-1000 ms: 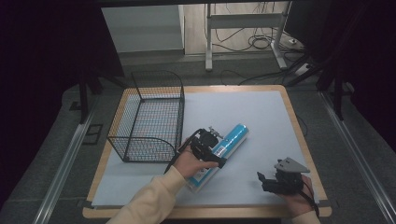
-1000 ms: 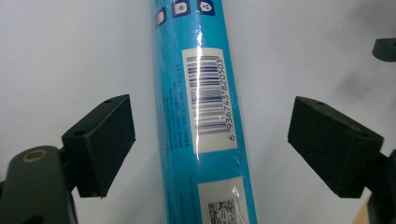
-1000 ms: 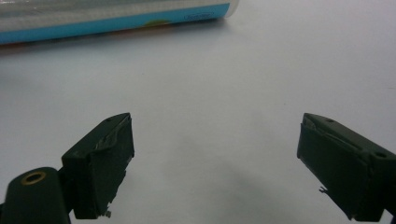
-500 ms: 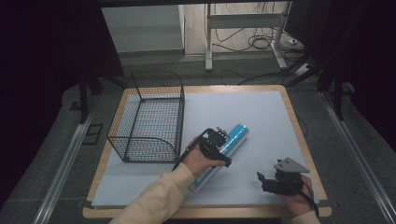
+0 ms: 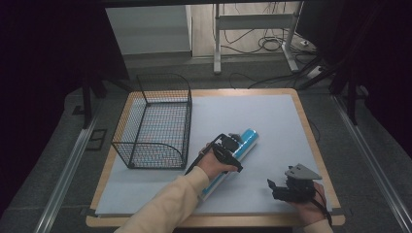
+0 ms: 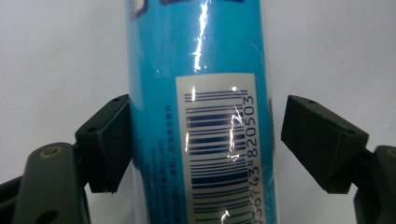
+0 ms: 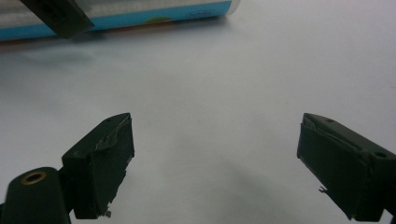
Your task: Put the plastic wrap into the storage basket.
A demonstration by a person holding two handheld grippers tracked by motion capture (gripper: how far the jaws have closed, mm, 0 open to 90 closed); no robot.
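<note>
While the left gripper (image 5: 232,148) is coming down over the blue tube (image 5: 243,143), its jaws have just been closing around it, and the left gripper view is showing the tube (image 6: 201,116) with its barcode label sitting between the two black pads. One pad (image 6: 109,140) is lying against the tube's side, but the other is standing off with bare white mat showing in the gap, so the jaws are not gripping yet. The tube is lying on its side on the white mat (image 5: 272,116), near the middle of the table, just beside the near corner of the wire basket (image 5: 155,121) and not touching it.

The right gripper (image 5: 278,187) is resting near the front edge of the table, well apart from the tube, with its jaws standing wide and nothing between them; its own view is looking across the mat toward the tube (image 7: 140,16) lying farther off.

Judging from this, the work is at an early stage: the reach is made and the grasp is half done. Finishing the squeeze, lifting the tube, and probably carrying it over the basket's rim and letting go inside are all left to do. The basket is holding nothing so far.
</note>
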